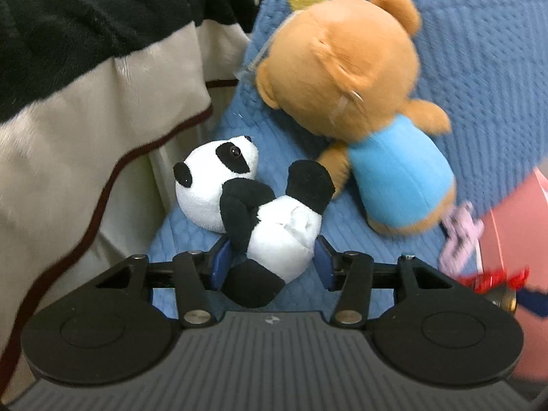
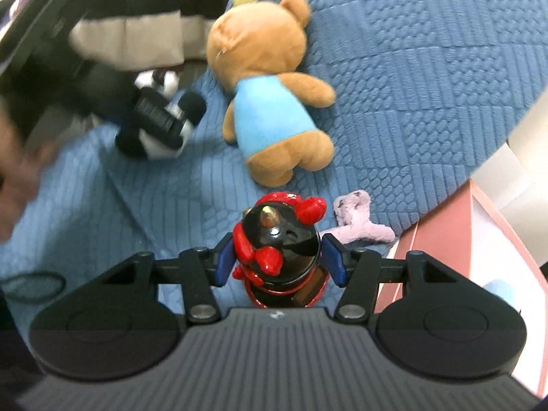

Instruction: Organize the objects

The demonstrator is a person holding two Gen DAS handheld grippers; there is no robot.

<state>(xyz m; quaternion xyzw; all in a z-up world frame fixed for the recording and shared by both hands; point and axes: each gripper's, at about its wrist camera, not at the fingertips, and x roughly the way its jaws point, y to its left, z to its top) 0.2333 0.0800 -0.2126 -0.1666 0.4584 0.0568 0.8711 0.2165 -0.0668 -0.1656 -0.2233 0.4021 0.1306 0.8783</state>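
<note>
Fingers of left gripper [image 1: 270, 262] clamped on panda plush's [image 1: 253, 205] body, head pointing away | right gripper [image 2: 279, 258] fingers clamped on red-black figurine [image 2: 279, 250] | brown bear [image 2: 270, 96] face-down on blue bedspread [image 2: 428, 68] beyond both | pink toy [image 2: 359, 219] just beside figurine.

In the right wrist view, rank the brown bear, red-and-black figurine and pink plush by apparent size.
1. Brown bear, clearly largest.
2. Red-and-black figurine, though it sits close to the camera in the right gripper, so true size is unsure.
3. Pink plush, smallest.
</note>
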